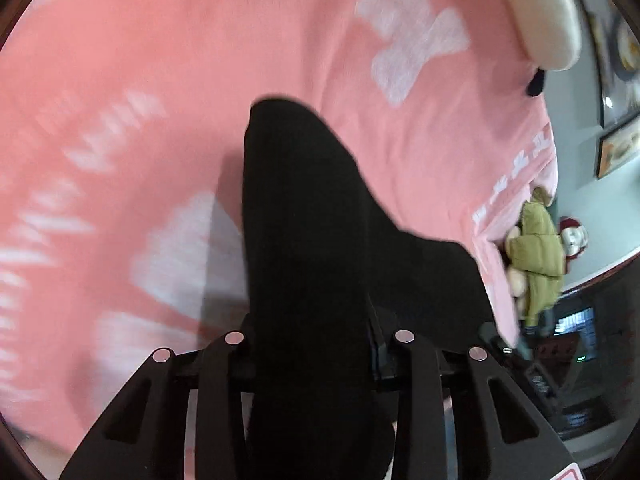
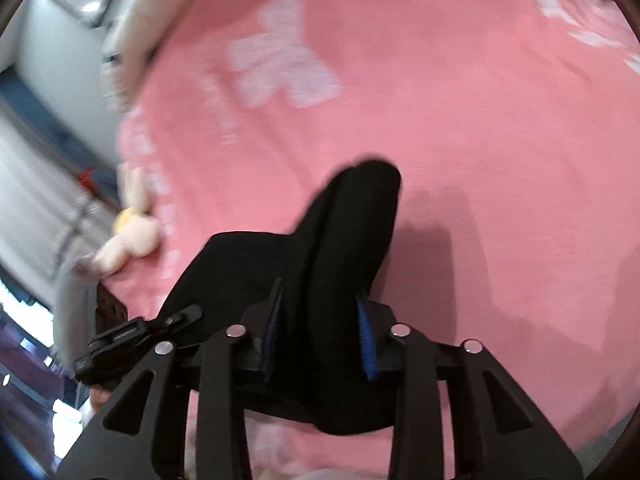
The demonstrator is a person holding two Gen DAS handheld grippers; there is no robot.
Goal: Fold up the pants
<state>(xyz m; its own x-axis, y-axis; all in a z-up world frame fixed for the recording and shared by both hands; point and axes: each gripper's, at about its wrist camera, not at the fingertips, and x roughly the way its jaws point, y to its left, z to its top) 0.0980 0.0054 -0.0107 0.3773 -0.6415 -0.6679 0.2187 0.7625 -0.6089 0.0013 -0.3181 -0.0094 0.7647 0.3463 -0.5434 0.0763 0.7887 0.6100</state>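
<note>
Soft, even indoor light, fairly bright, with no glare. Both fisheye views bend strongly toward dark round rims. Motion blur smears the white print on the pink bedspread [image 1: 168, 80], worst toward the edges. The black pants [image 2: 348, 240] show as a detail-less mass, throwing a soft shadow just beside the jaws.

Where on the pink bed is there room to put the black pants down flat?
The pink blanket lies bare ahead of the right tongs, from the black pants out to the white bow print. It is also bare left of the pants in the left view. The edge by the plush toy is crowded.
</note>
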